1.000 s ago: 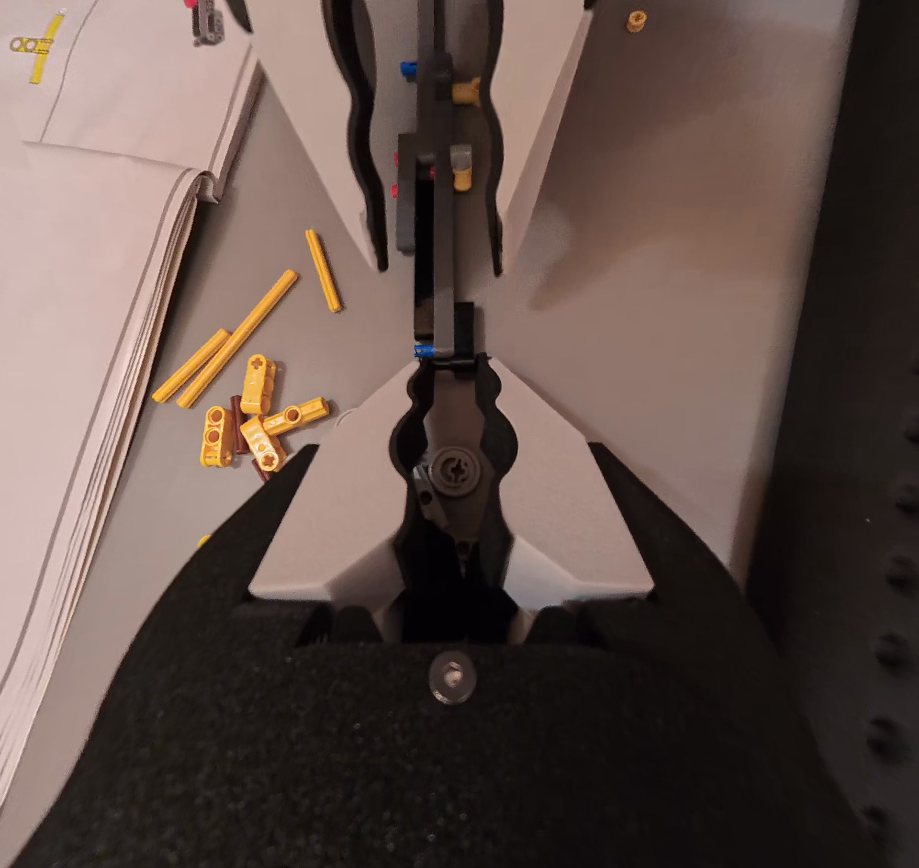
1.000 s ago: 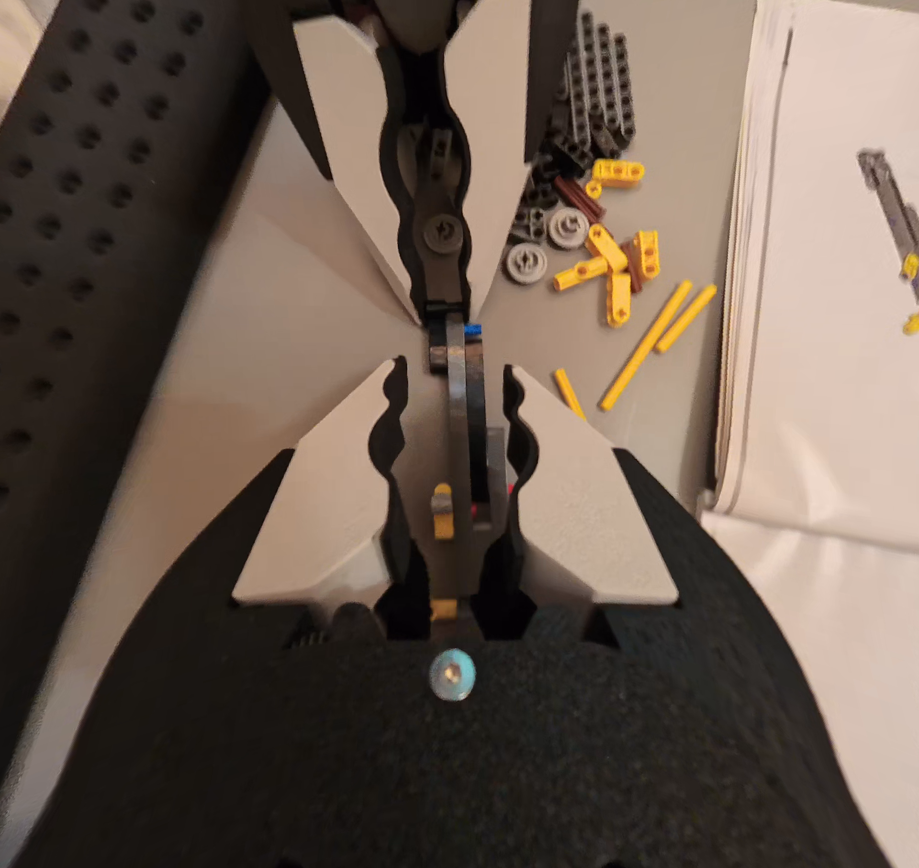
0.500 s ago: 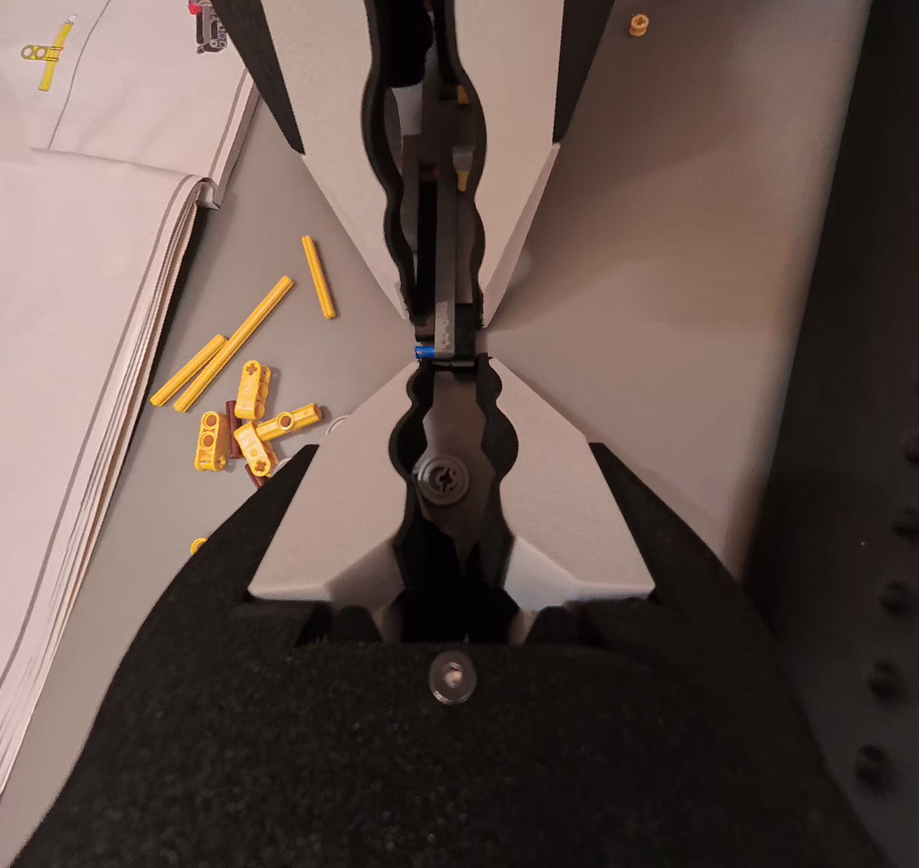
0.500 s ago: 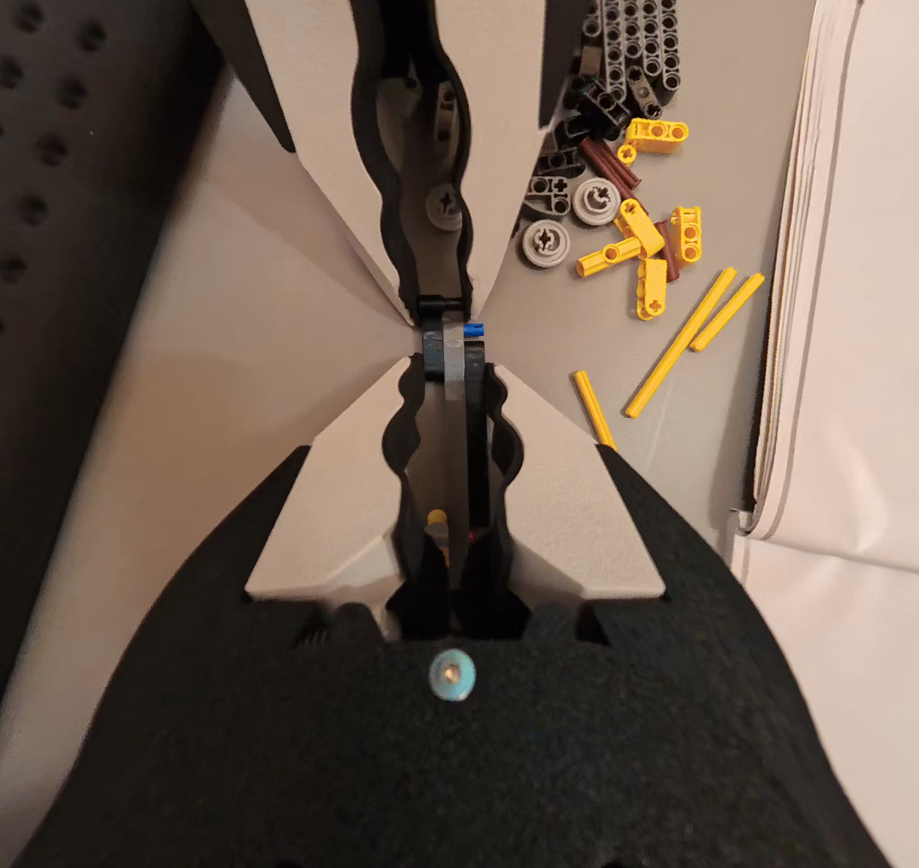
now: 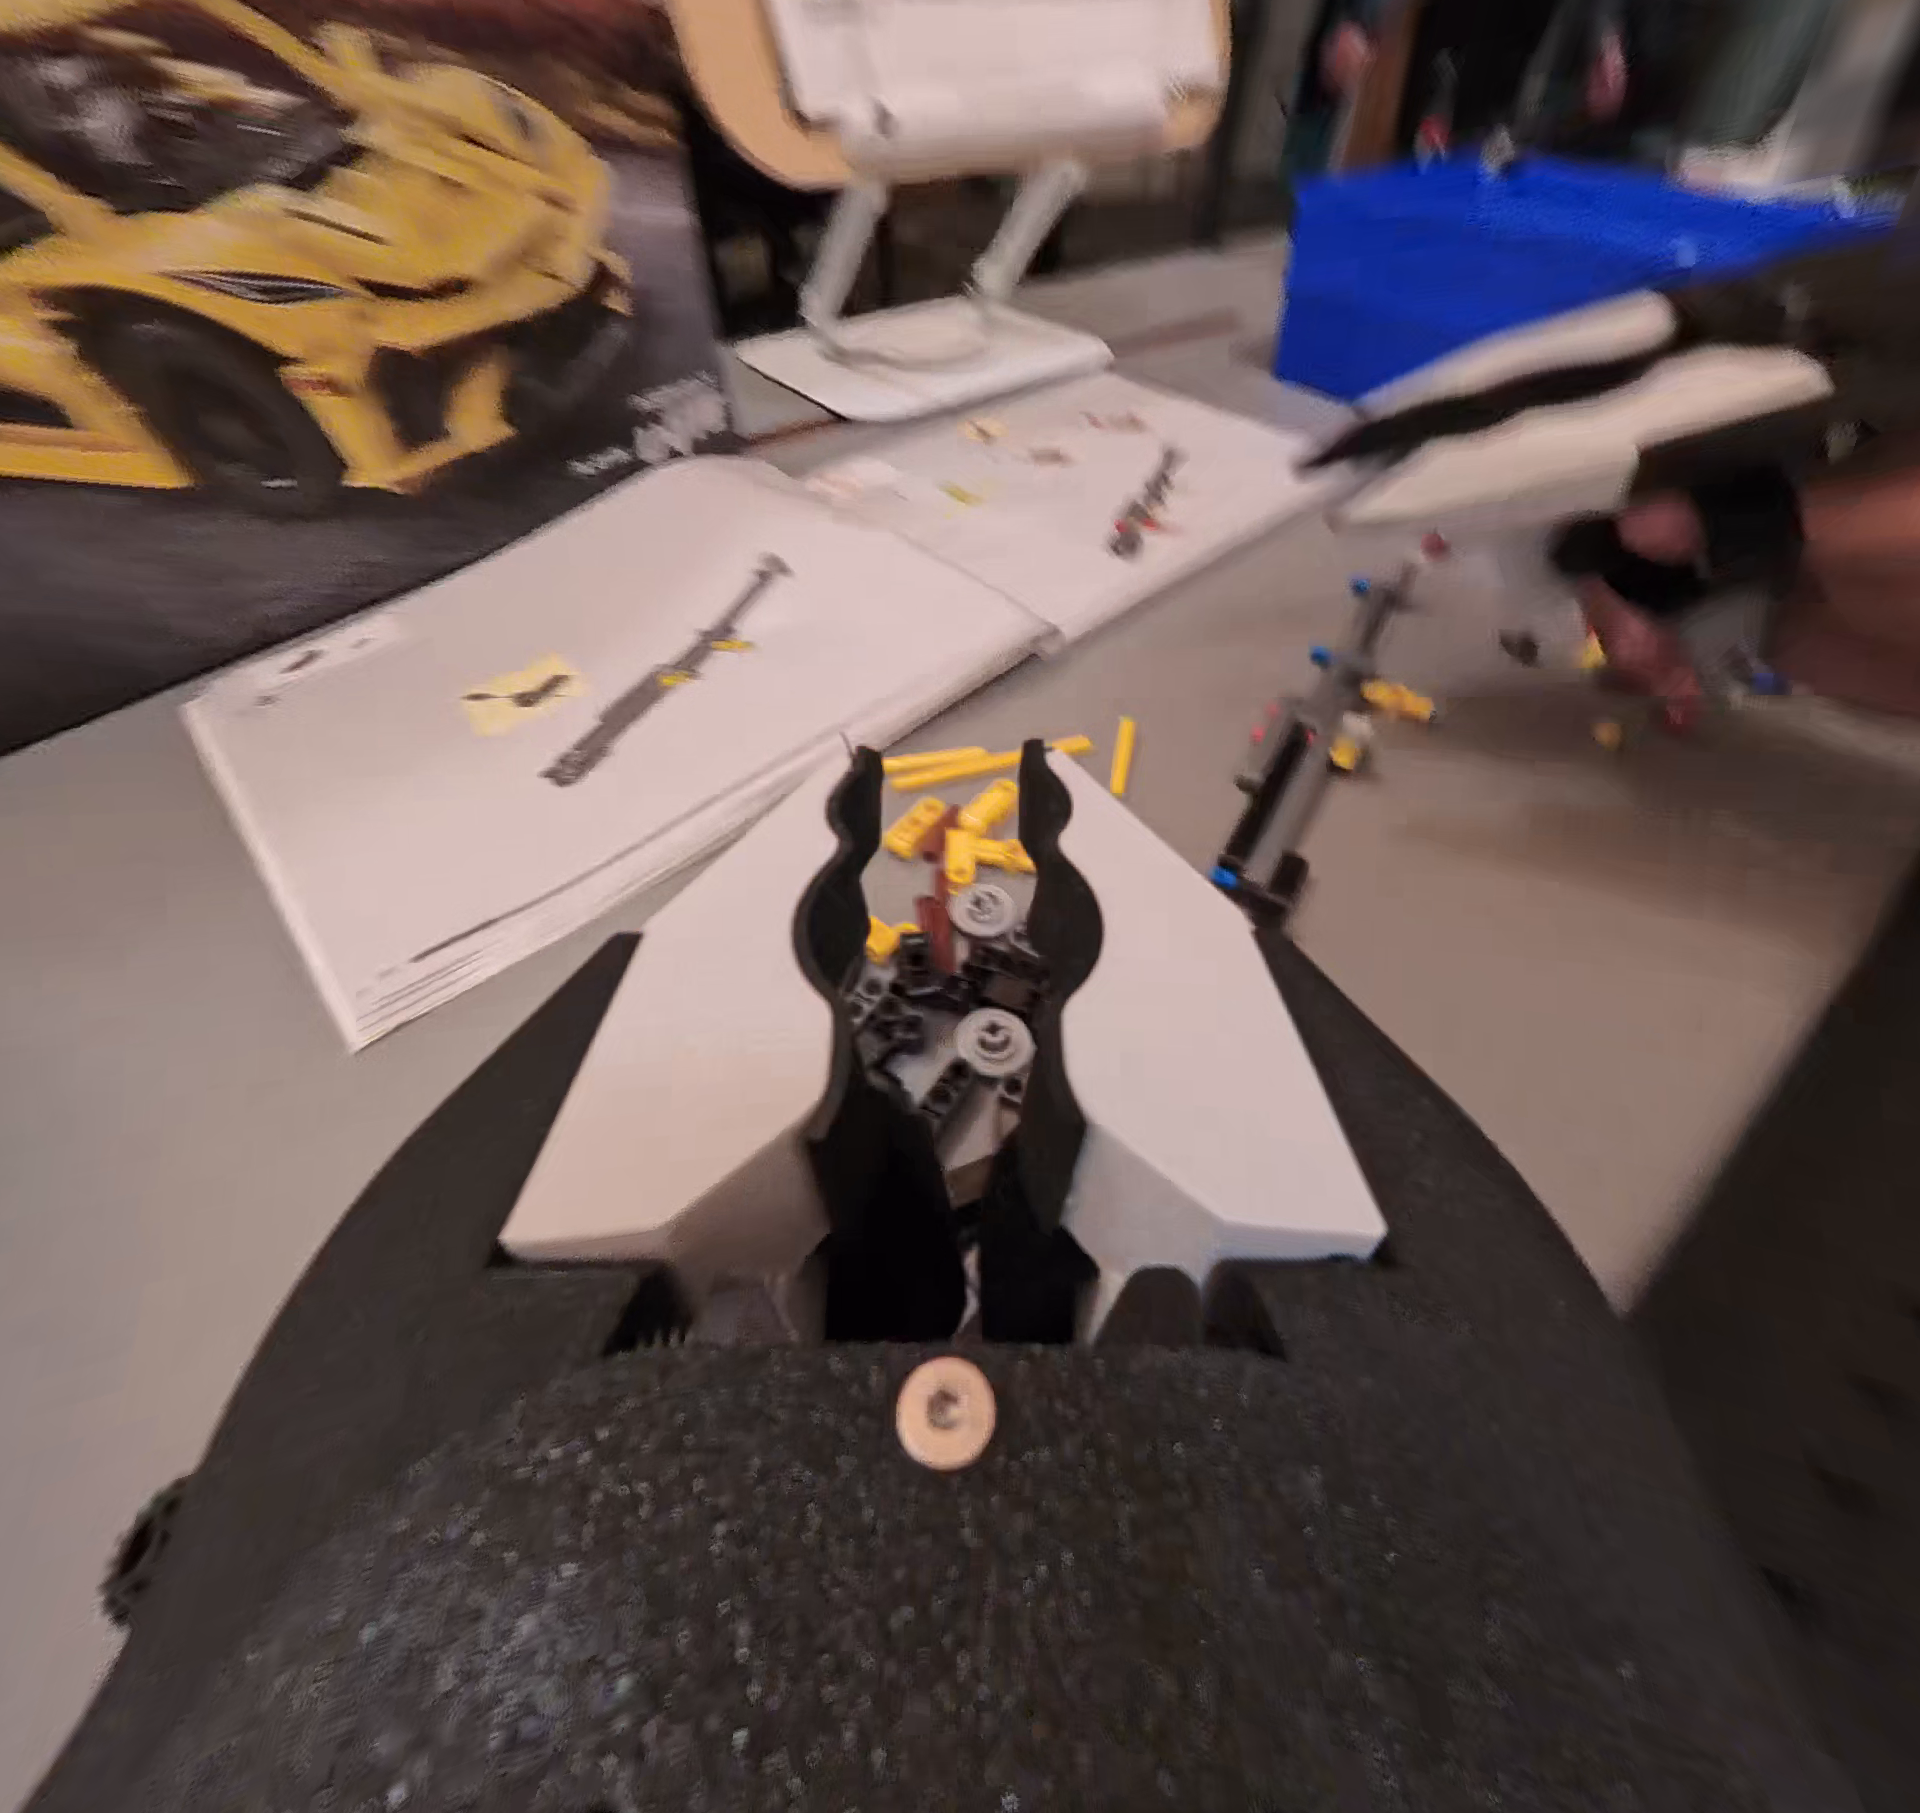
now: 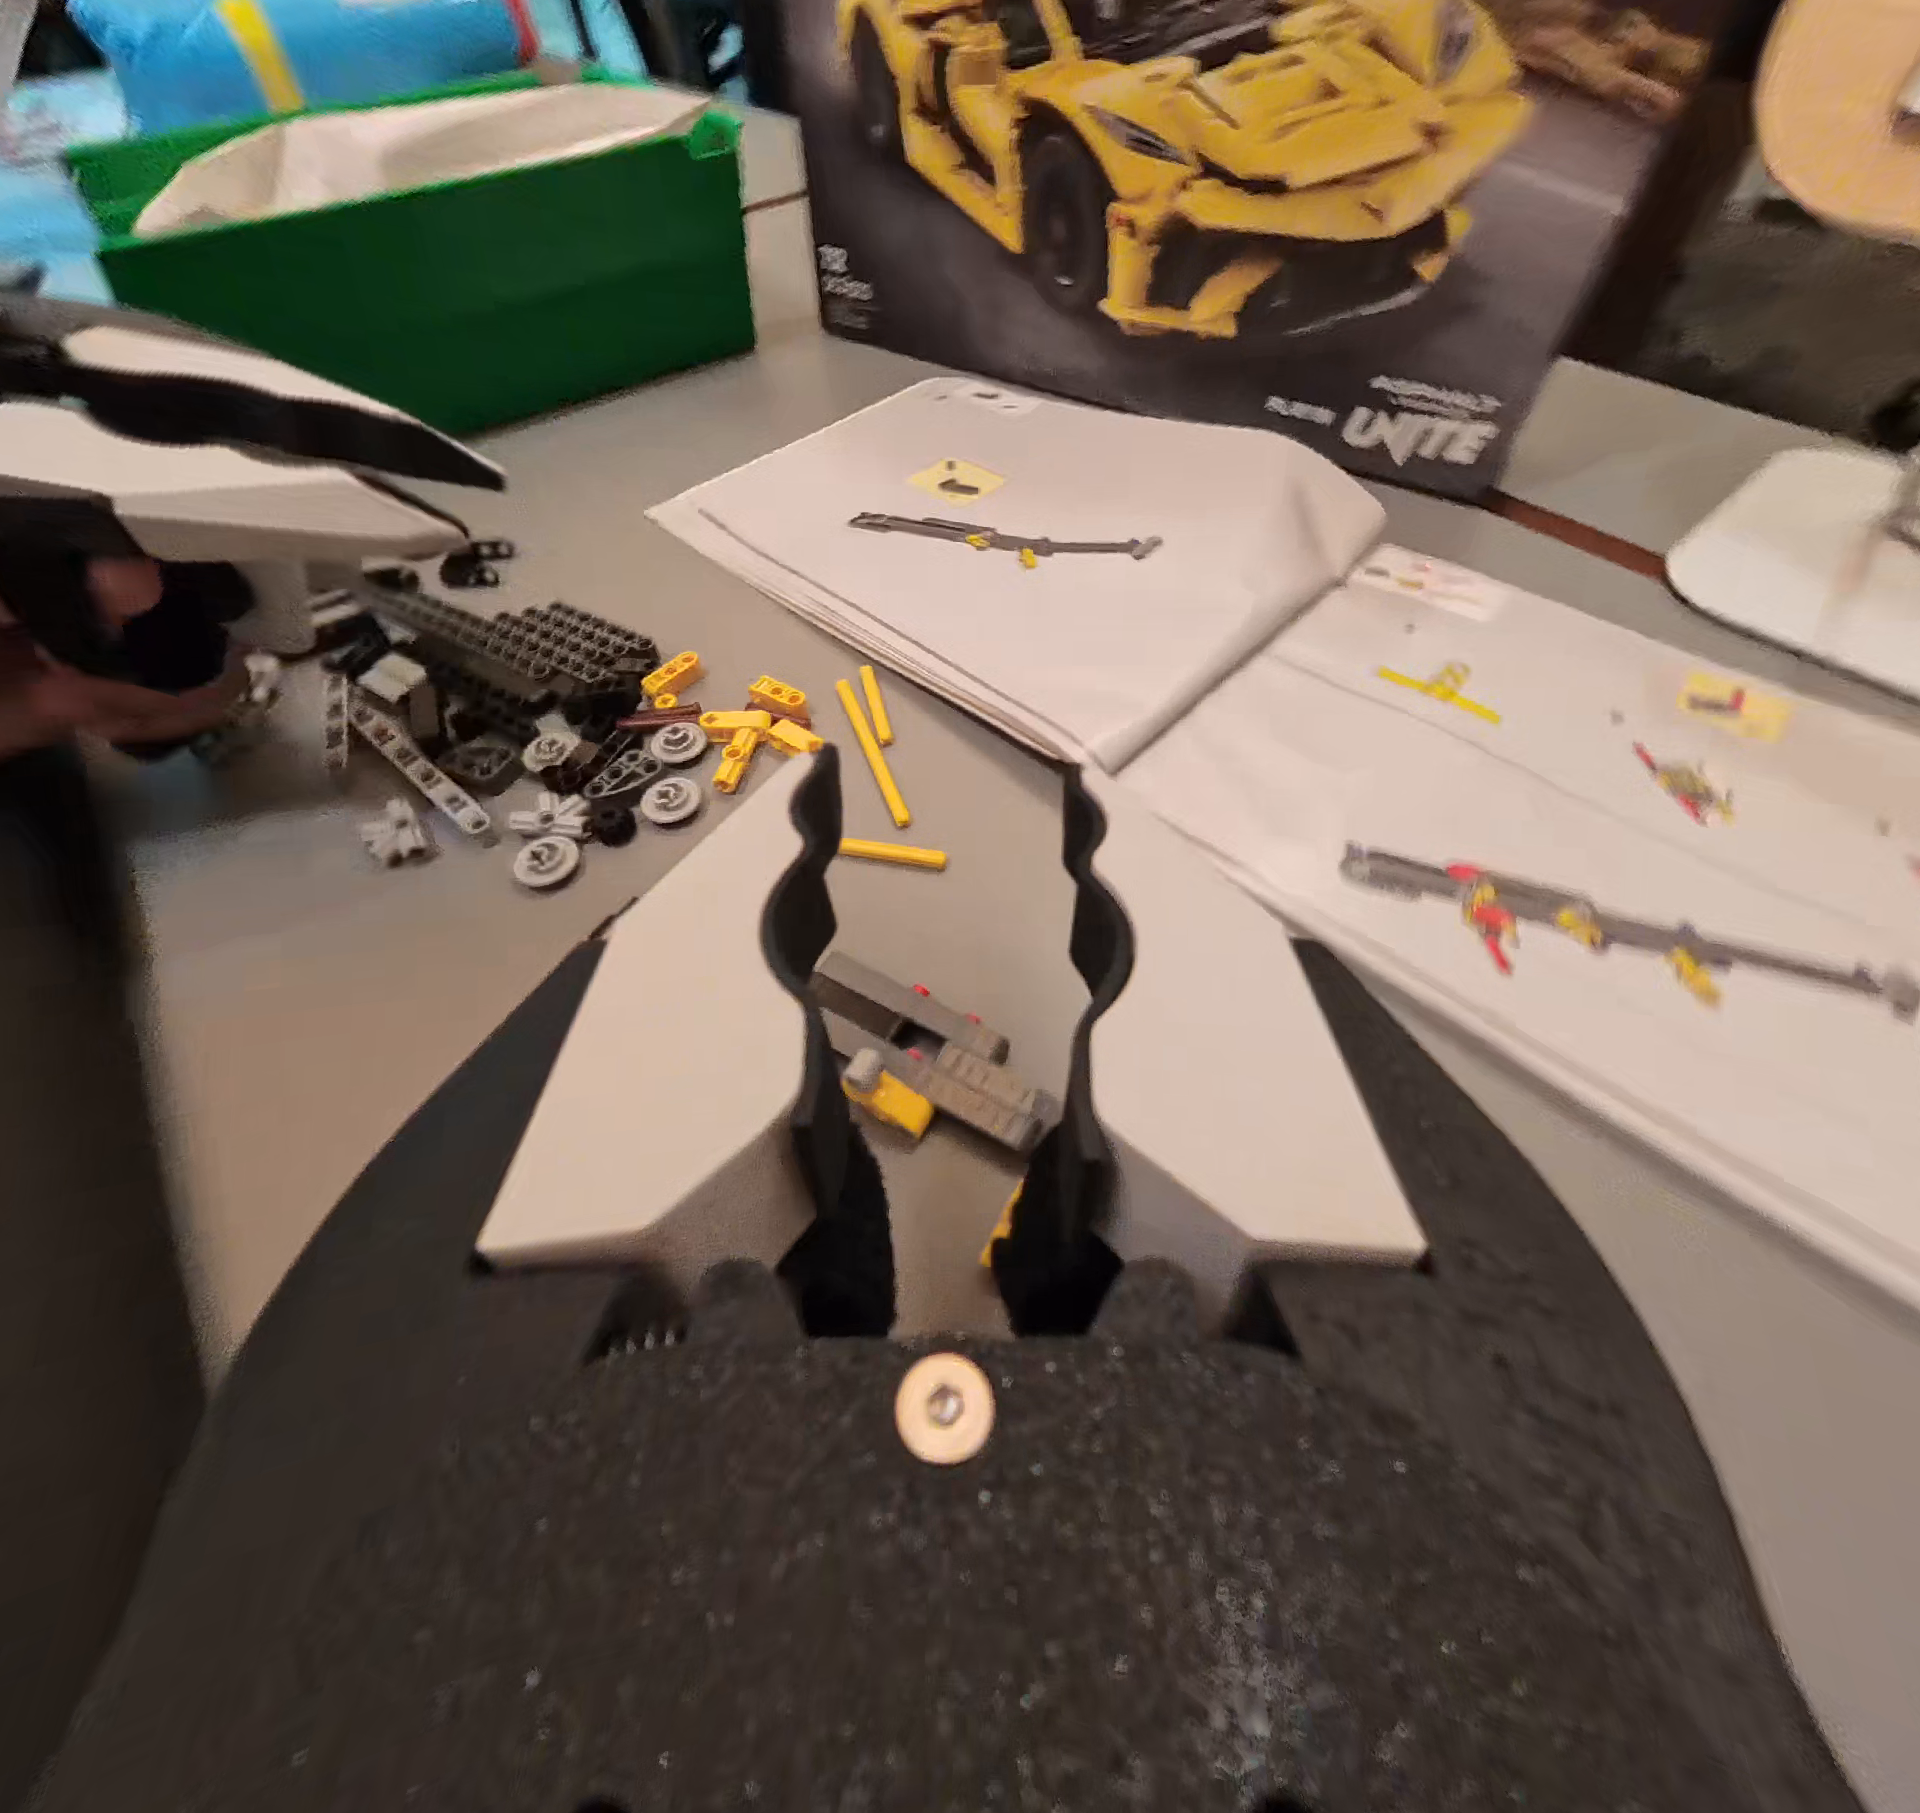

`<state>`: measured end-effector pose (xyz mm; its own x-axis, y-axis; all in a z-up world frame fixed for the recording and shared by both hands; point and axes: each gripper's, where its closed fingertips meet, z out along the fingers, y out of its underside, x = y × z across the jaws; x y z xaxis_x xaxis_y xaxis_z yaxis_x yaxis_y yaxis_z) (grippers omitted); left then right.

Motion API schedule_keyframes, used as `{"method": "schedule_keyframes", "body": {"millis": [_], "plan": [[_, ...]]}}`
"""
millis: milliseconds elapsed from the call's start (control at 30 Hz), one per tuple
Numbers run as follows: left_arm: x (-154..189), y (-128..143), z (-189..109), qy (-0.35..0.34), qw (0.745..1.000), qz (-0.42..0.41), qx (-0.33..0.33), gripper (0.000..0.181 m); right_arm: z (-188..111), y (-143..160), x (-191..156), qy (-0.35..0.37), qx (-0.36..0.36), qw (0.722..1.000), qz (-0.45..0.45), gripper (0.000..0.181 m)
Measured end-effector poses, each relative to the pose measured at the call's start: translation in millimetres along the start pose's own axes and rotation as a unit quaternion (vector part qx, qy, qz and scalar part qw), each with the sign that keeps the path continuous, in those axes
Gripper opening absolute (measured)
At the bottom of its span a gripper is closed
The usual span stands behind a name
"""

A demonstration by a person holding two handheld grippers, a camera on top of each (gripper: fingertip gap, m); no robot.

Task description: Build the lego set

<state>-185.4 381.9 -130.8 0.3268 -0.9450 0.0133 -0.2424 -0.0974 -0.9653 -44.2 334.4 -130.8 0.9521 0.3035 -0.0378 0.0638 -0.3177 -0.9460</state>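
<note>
On the tabletop (image 6: 312,932), the loose parts pile (image 6: 540,714) lies left of the open instruction booklet (image 6: 1039,600). The set's box (image 6: 1195,184) stands behind the booklet, a bin (image 6: 436,267) to its left. The assembled beam (image 6: 935,1057) lies nearest.

We see a hobby or workshop space: a grey desk (image 6: 312,984) carrying an open instruction booklet (image 6: 1039,600), loose building pieces (image 6: 582,724), the set's box (image 6: 1195,153) at its far edge, and green (image 6: 436,277) and blue (image 5: 1455,277) bins.
</note>
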Motion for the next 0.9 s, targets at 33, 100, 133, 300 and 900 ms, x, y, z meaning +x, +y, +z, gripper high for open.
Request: {"method": "schedule_keyframes", "body": {"millis": [33, 100, 133, 300, 900], "plan": [[-8, -5, -5, -0.012, 0.999, -0.019, 0.022, 0.024, -2, 6, 0, 0.009, -0.003, 1.000, 0.024, 0.038], [-18, -14, -11, -0.017, 0.997, -0.045, 0.056, 0.024, -4, 22, -5, 0.011, -0.044, 0.998, 0.048, 0.036], [-23, -15, -12, -0.019, 0.996, -0.057, 0.061, 0.024, -6, 24, -4, 0.023, -0.051, 0.998, 0.041, 0.033], [-47, -12, -17, -0.074, 0.993, -0.070, 0.059, 0.023, -16, 19, 10, 0.092, -0.043, 0.994, -0.031, 0.014], [-46, -10, -11, -0.109, 0.993, 0.010, 0.037, 0.014, -23, 39, 49, 0.122, -0.069, 0.988, 0.064, 0.014]]}}
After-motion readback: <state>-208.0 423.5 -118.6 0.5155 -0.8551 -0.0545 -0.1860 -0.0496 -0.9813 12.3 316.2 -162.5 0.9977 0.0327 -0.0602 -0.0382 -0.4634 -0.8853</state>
